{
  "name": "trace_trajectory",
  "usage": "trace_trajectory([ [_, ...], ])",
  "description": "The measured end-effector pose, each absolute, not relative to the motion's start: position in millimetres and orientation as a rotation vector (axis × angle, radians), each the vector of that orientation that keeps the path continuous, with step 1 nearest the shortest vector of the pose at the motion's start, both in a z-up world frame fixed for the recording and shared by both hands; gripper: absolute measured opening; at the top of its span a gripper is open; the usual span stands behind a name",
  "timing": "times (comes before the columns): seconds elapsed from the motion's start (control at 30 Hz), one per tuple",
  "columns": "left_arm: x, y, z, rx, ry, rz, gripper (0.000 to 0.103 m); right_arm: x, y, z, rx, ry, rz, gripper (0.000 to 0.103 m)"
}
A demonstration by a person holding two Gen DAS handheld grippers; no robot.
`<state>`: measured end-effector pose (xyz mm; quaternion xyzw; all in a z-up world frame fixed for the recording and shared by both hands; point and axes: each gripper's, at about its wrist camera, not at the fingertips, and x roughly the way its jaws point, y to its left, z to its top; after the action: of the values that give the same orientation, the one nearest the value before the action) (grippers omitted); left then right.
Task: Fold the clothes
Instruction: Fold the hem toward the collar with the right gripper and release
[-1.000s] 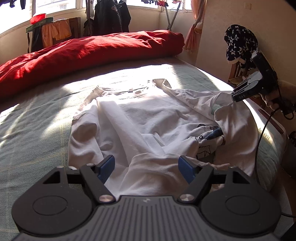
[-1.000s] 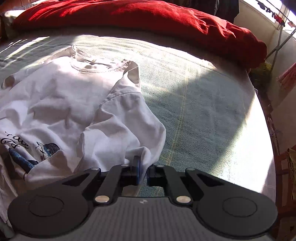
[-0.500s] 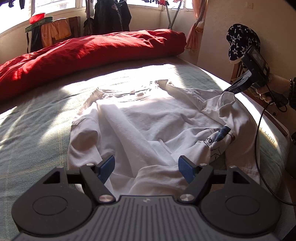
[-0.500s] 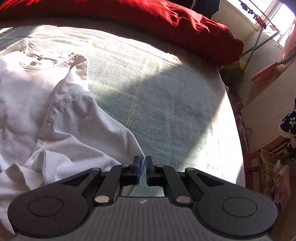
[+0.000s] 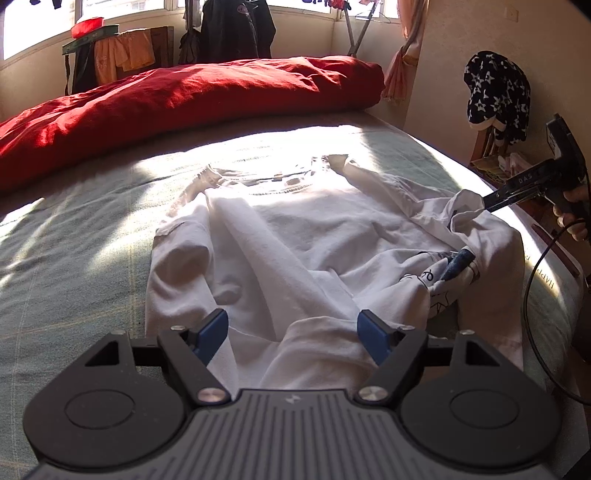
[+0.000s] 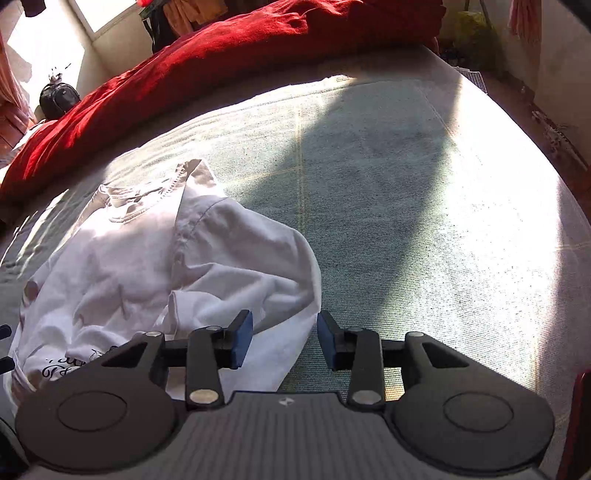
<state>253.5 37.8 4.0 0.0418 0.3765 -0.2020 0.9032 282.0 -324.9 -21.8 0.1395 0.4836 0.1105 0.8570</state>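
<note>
Left gripper (image 5: 293, 334) spread wide above the near hem of a white T-shirt (image 5: 295, 240), holding nothing. Right gripper (image 6: 285, 338) parted too, released, shirt's edge (image 6: 236, 266) lying between and left of its blue pads (image 6: 242, 341). Soft, crumpled cotton with dark print, mid-frame on a pale green woven bedspread (image 6: 406, 184). Red duvet (image 5: 166, 99) bunched across upper frame; star-patterned cloth (image 5: 496, 92) upper right.

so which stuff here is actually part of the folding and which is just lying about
Part of the job:
white t-shirt
left tool, open
right tool, open

Just lying about:
red duvet
star-print garment
orange clothes
dark jacket
</note>
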Motion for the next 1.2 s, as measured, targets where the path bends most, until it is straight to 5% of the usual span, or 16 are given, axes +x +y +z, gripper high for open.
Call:
trace_trajectory([
  [0.17,237.8,40.9,3.5,0.053,0.781,-0.416,0.078,222.0,-338.7,-28.5,0.496,0.984,0.333,0.059],
  [0.77,191.4,26.9,15.5,0.032,0.766,-0.419,0.08,171.3,-264.8,-82.0,0.633,0.904,0.535,0.059],
  [0.8,190.2,25.6,15.5,0.034,0.767,-0.419,0.08,171.7,-260.2,-80.3,0.616,0.899,0.532,0.056],
  [0.87,187.9,22.9,15.9,0.039,0.767,-0.423,0.08,172.5,-254.2,-77.6,0.561,0.906,0.472,0.027],
  [0.93,185.3,21.2,16.6,0.046,0.765,-0.429,0.08,172.2,-251.7,-74.7,0.496,0.917,0.406,0.012],
  [1.2,183.9,22.8,15.4,0.058,0.772,-0.414,0.08,170.5,-274.5,-36.0,0.278,0.878,0.303,0.006],
])
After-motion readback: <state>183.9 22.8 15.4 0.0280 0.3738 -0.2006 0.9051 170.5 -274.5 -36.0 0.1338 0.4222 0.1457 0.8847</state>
